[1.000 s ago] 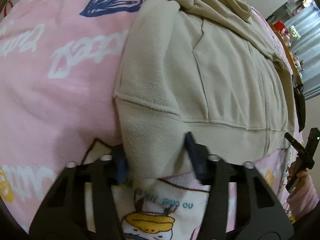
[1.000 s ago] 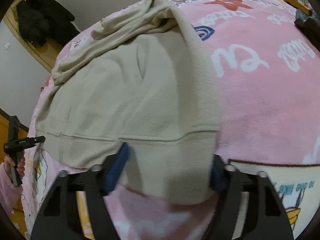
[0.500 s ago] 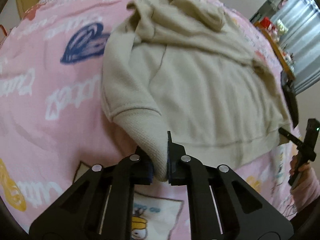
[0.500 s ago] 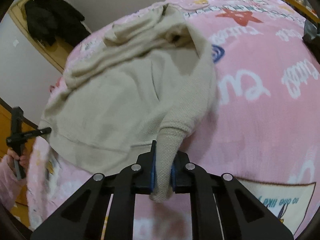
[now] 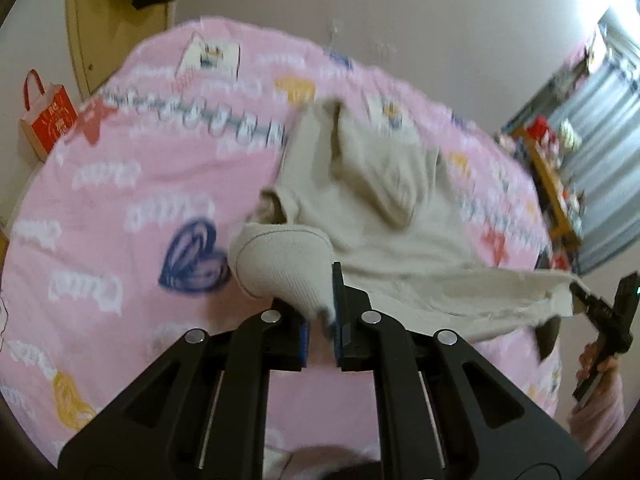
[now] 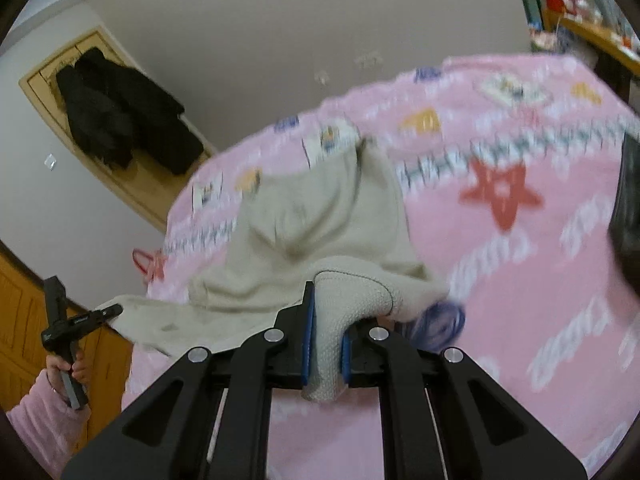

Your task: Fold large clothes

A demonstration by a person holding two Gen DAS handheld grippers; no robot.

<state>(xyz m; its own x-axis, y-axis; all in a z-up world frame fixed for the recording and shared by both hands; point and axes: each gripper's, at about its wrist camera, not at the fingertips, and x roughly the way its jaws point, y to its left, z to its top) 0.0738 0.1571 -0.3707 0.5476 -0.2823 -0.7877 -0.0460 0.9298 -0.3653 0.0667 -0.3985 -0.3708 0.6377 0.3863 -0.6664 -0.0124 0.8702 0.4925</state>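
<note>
A beige hooded sweatshirt [image 5: 384, 208] lies on a pink printed bedspread [image 5: 132, 208]. My left gripper [image 5: 320, 320] is shut on one ribbed hem corner [image 5: 288, 264] and holds it lifted above the bed. My right gripper [image 6: 326, 344] is shut on the other hem corner [image 6: 348, 300], also lifted. The hem stretches between them, sagging; the hood end [image 6: 320, 208] still rests on the bed further away. Each view shows the other gripper at the edge: the right one [image 5: 600, 312], the left one [image 6: 76, 320].
A red paper bag [image 5: 48, 120] stands beside the bed at the left. A black coat [image 6: 120, 120] hangs on a wooden door behind the bed. A wooden shelf with items [image 5: 552, 184] stands at the right. A dark object [image 6: 628, 216] lies on the bedspread's right edge.
Both grippers closed on the hem corners, then lifted and carried the hem up and toward the hood end. The views now tilt upward to the wall.
</note>
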